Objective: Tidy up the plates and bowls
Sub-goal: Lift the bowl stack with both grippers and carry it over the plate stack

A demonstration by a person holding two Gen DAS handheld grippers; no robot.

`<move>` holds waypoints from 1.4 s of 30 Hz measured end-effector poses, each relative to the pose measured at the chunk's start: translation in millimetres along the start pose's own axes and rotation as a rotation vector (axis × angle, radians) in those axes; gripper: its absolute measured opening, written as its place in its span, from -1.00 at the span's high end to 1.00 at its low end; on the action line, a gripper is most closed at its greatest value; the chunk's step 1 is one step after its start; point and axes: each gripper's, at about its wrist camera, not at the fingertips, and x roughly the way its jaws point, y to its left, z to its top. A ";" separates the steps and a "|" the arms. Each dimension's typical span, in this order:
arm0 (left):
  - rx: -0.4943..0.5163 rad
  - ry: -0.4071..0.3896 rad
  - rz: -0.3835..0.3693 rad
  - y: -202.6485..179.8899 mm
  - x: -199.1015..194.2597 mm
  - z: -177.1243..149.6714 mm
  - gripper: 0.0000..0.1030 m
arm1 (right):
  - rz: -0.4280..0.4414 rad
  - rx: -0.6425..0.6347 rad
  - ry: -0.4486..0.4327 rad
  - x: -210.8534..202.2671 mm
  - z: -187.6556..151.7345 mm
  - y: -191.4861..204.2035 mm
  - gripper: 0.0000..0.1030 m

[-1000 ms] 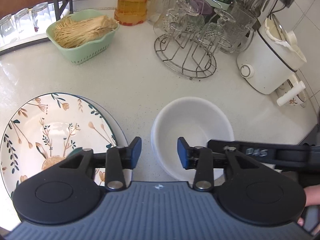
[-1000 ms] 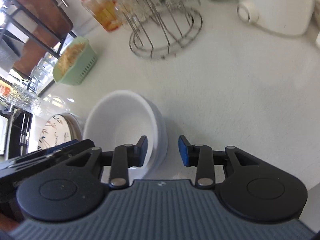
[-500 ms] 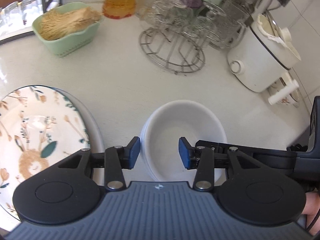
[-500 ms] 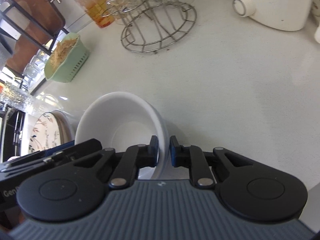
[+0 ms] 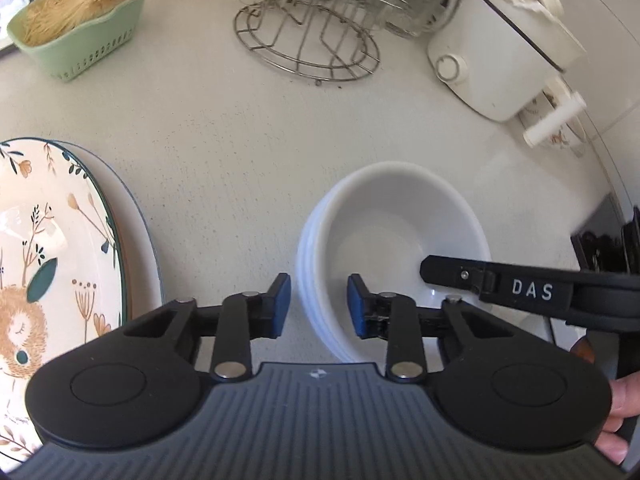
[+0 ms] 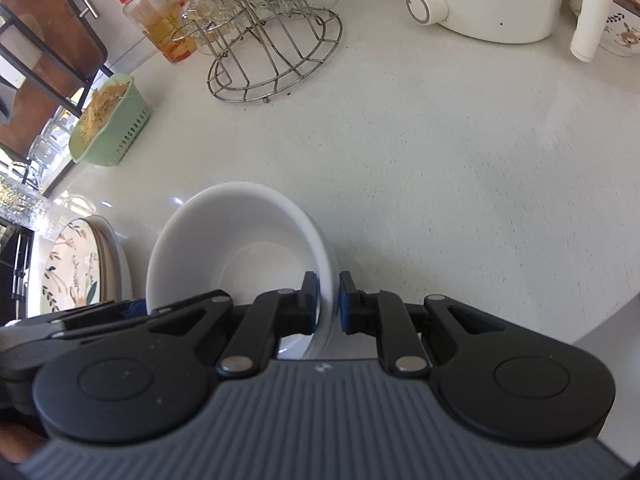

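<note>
Around the work spot, the white counter (image 5: 224, 128) carries a wire glass rack (image 5: 308, 44), a white cooker (image 5: 496, 52), a red-lidded jar (image 6: 160, 24) of amber liquid and a green basket (image 5: 80, 24) heaped with pale straw-like sticks. Nothing stands between these and the white bowls (image 5: 384, 240), a nested stack near the counter's front, just right of the floral plates (image 5: 52, 248), which are stacked too; the top bowl is empty. The right gripper (image 6: 328, 302) is clamped narrow on the stack's right rim, 1 pad inside, 1 outside. The left gripper (image 5: 318, 306) straddles the left rim, its jaws closing, pads not yet touching. Compared with 1 second ago, the right jaws, then apart, have closed on the rim, and the left gripper has dropped closer to the bowls.
</note>
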 end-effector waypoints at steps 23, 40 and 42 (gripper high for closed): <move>0.038 -0.123 0.003 -6.7 -120.9 -1.7 0.34 | 0.014 0.066 -0.148 -92.0 -26.0 60.3 0.72; 0.015 -0.232 0.012 43.8 -189.2 -3.3 0.34 | 0.095 0.038 -0.222 -107.0 -28.9 125.3 0.72; -0.004 -0.241 0.018 55.7 -195.3 -4.7 0.35 | 0.106 0.024 -0.217 -104.1 -29.1 136.3 0.72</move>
